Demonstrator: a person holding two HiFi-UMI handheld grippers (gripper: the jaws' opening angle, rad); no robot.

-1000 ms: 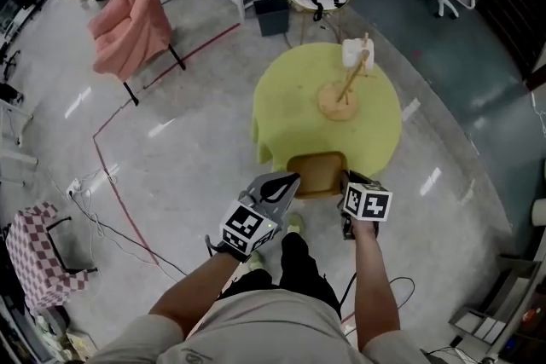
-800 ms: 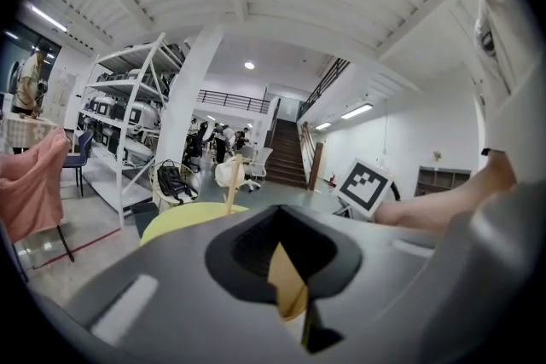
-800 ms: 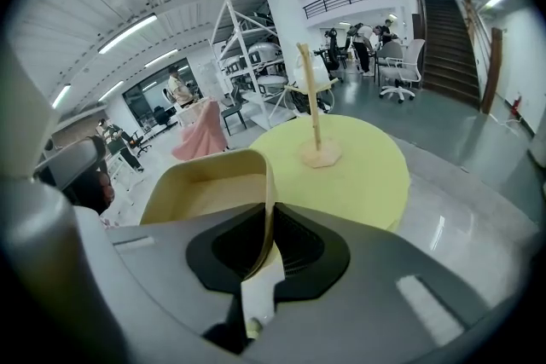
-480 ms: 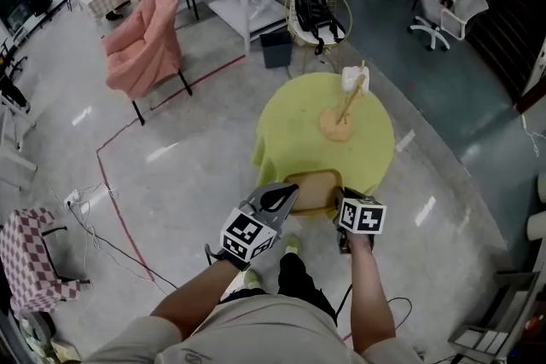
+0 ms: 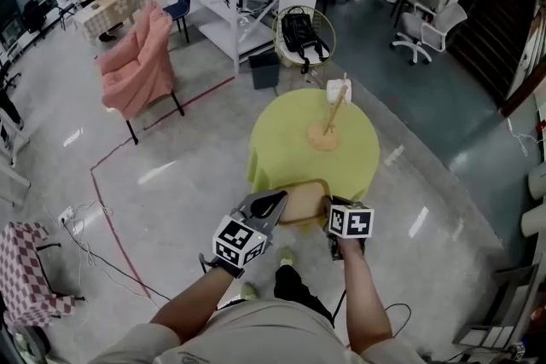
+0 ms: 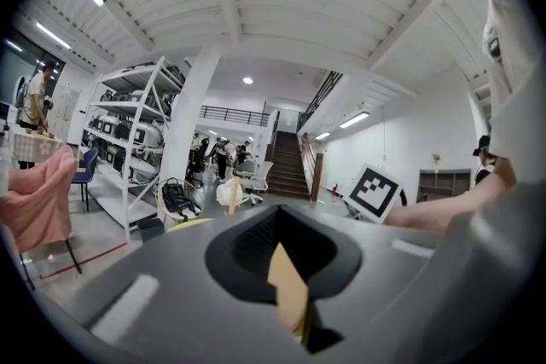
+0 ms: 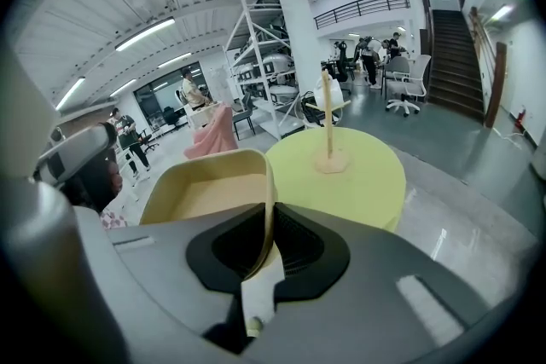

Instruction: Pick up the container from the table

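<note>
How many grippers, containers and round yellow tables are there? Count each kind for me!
Containers: 1, the tan container
Grippers: 2, the left gripper and the right gripper, each with its jaws closed on a side wall of the container
Round yellow tables: 1, the table
Total: 4

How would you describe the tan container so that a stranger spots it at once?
Find the round table under a yellow-green cloth. At its near edge, the left gripper and right gripper clamp a shallow tan open container; unlike the upright wooden stand behind, it is low and empty.
</note>
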